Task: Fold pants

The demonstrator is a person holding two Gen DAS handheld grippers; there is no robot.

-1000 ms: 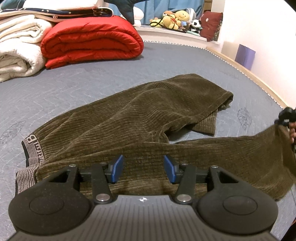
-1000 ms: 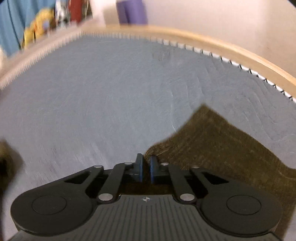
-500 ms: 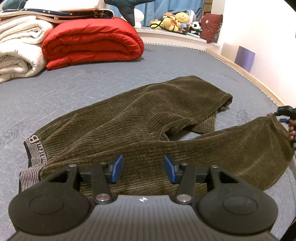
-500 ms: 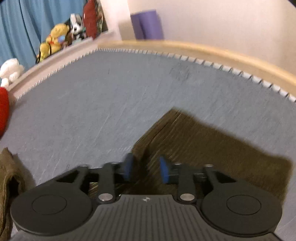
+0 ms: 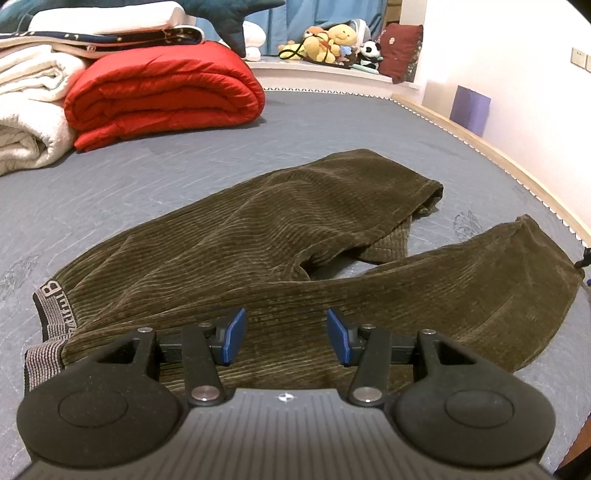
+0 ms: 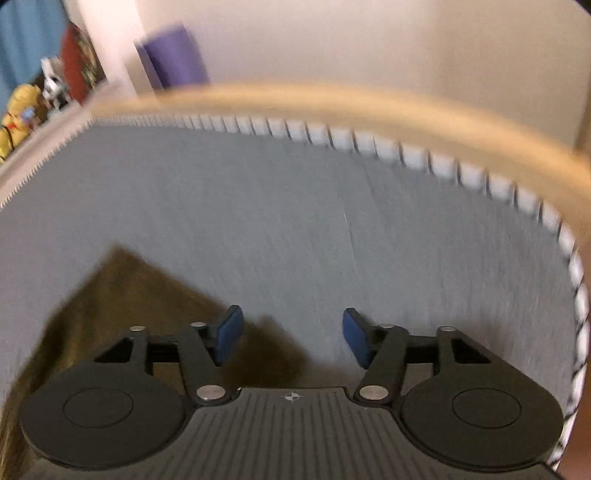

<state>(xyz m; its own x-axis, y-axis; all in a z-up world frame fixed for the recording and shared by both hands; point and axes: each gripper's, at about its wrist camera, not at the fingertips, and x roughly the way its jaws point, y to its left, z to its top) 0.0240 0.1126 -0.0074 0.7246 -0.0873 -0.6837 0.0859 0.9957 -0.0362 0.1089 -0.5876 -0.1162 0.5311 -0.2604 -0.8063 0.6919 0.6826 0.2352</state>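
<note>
Below the left gripper [image 5: 283, 336], whose jaws stand apart and empty, the pants [image 5: 258, 258] lie spread on the bed [image 5: 147, 192], legs splayed for folding. Behind the right gripper [image 6: 291, 334], jaws opening, one leg's cuff [image 6: 122, 295] lies free.

A grey quilted mattress [image 5: 184, 184] fills the room's middle, edged with white stitching and a pale wooden frame [image 5: 517, 166]. At its far left lie a folded red duvet [image 5: 166, 96] and white blankets [image 5: 26, 122], touching. Behind them a white ledge [image 5: 332, 70] carries plush toys [image 5: 332, 40] and a dark red cushion [image 5: 400, 48], with a blue curtain [image 5: 306, 14] behind. The right wall [image 5: 517, 55] is pale, with a purple block [image 5: 471, 109] against it. The light is warm and indoor.
</note>
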